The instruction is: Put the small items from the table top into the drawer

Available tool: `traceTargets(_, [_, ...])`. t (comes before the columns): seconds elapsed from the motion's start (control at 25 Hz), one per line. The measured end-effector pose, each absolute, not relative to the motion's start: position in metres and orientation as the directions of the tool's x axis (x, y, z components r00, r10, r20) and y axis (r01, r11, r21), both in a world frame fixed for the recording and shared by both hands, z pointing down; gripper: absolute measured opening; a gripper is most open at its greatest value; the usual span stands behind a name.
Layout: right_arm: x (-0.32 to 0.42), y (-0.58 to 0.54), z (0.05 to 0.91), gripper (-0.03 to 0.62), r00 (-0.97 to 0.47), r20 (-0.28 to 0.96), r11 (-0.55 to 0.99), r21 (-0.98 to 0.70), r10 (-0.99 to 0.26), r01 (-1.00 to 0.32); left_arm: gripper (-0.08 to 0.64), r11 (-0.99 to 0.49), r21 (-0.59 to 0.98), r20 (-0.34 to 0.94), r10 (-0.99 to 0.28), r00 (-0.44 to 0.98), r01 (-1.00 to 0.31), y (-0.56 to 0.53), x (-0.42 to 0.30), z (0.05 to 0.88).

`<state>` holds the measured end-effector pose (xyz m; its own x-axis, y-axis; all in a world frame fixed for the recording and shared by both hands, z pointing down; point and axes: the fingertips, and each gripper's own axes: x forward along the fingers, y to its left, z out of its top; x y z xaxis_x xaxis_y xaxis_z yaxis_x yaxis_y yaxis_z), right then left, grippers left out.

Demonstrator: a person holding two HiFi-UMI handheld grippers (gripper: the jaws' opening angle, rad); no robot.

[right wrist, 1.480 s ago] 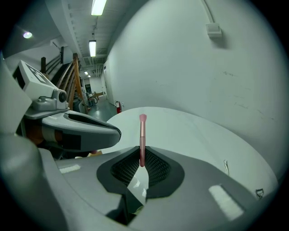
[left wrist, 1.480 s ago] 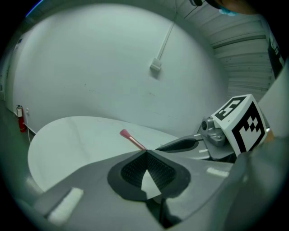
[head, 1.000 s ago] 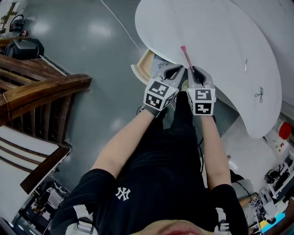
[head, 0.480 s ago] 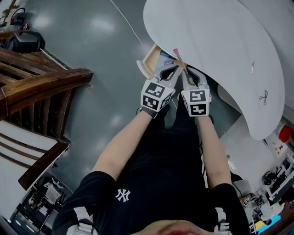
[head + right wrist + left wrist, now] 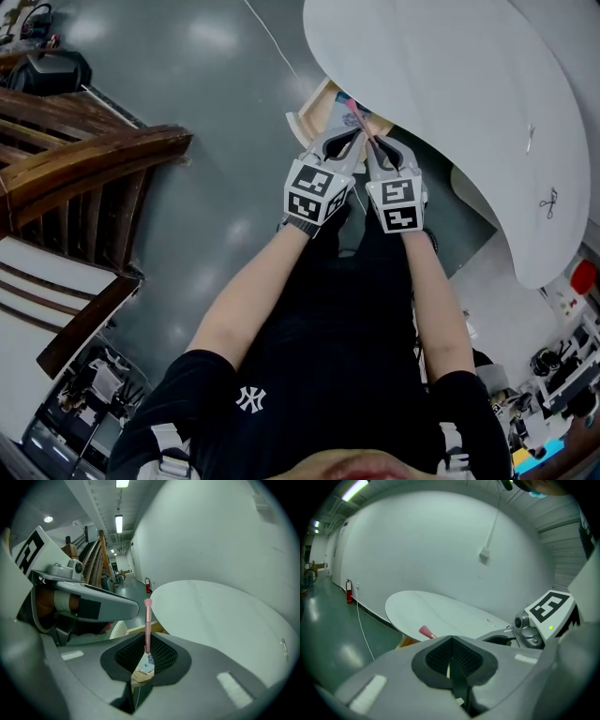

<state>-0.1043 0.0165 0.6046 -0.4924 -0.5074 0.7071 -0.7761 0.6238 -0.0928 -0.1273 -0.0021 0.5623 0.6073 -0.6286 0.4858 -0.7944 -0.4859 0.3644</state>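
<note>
**Item under task.** A thin pink stick (image 5: pixel 354 112) with a flared tip is clamped by its lower end in the right gripper (image 5: pixel 375 142). The right gripper view shows the jaws closed on it and the stick (image 5: pixel 147 625) rising straight out between the pads. What kind of implement it is cannot be determined.

**Governing relation.** The stick's long axis runs along the jaws, forward and away from the person, toward the top of the head view. There its free end lies over the open wooden drawer (image 5: pixel 302 117), which projects from under the near edge of the white oval table top (image 5: pixel 450 84). Judged from this, the drawer is directly ahead of and below the right gripper, so the release calls for a short lowering, not a reach.

**Other gripper.** The left gripper (image 5: pixel 343 141) sits just beside the right one, on its left in the head view. Its own view shows the jaws together with nothing between them (image 5: pixel 450 651).

**Remaining items.** Scissors (image 5: pixel 548 202) and a small metal piece (image 5: pixel 531 138) lie on the table's right part, well apart from both grippers. The right hand is the nearer.
</note>
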Motion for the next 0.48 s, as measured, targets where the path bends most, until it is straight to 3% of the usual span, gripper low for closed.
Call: traceTargets(0.48, [-0.129,0.017,0.670,0.058,-0.492,0.768,0.675,-0.107,-0.409,-0.730,0.000,-0.447,0.373,0.508,-0.634,0.583,-0.813,-0.005,-0.152,0.600])
